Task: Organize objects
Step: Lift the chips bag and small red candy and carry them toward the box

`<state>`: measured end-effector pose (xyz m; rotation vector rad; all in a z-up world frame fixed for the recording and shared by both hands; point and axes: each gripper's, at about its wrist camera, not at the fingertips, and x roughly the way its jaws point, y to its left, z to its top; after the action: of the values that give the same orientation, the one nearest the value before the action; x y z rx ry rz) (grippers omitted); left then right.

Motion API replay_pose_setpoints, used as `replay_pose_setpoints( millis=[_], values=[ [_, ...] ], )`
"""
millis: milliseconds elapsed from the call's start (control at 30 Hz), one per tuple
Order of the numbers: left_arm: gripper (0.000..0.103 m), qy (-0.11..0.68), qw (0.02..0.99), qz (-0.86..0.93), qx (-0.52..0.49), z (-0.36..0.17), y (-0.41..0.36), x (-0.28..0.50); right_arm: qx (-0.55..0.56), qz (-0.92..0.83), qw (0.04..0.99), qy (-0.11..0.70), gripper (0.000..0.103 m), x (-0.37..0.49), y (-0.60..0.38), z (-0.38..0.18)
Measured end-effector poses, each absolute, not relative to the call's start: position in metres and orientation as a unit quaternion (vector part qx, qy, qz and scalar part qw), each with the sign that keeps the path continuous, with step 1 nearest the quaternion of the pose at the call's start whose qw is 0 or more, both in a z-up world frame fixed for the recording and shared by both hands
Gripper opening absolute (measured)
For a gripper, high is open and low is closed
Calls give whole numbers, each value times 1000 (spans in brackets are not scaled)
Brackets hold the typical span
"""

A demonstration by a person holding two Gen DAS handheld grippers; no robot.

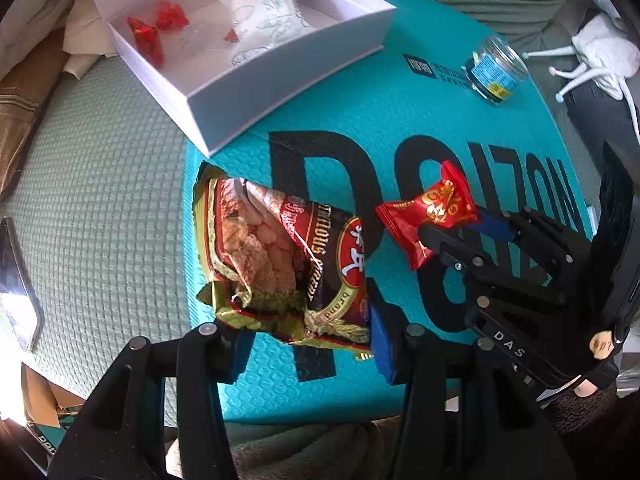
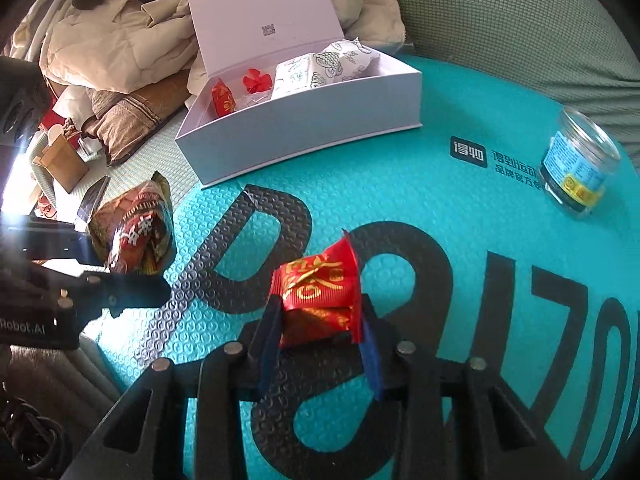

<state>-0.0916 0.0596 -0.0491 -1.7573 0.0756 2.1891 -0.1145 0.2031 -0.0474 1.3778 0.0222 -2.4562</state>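
My left gripper [image 1: 308, 344] is shut on a crumpled brown-and-gold snack bag [image 1: 280, 256], held above the teal mat [image 1: 400, 92]; the bag also shows in the right wrist view [image 2: 132, 232]. My right gripper [image 2: 320, 344] is shut on a red gold-printed candy packet [image 2: 316, 292], also seen in the left wrist view [image 1: 432, 212]. The open white box [image 1: 224, 92] lies at the mat's far left corner and holds red candies [image 1: 148, 36] and a white printed pouch [image 1: 268, 12]. The box shows in the right view [image 2: 304, 120].
A clear jar with a blue label [image 1: 496, 68] stands at the mat's far right, also in the right view [image 2: 576, 168]. The mat lies on a green quilted bed cover [image 1: 100, 200]. Piled clothes and pillows [image 2: 112, 52] lie beyond the box. A phone [image 1: 16, 276] lies at left.
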Motion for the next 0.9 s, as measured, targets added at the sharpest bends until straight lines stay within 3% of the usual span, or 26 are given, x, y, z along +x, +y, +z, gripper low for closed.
replay_pose_setpoints(
  millis=[267,433,600,700,900],
  values=[
    [47,67,159,754,-634,-81,58,-86,482,-862,156,13,37,-96,224,-48],
    [48,94,149,750,-637,-88,64,-92,475,-864,161,24,46,-97,221,-49],
    [62,136,129,753,-631,-93,74,-94,482,-858,174,41,57,-100,210,-55],
    [68,121,122,752,-637,-95,69,-100,477,-861,171,46,58,-101,207,-56],
    [69,108,119,754,-637,-95,66,-104,472,-864,173,5,62,-107,215,-57]
  ],
)
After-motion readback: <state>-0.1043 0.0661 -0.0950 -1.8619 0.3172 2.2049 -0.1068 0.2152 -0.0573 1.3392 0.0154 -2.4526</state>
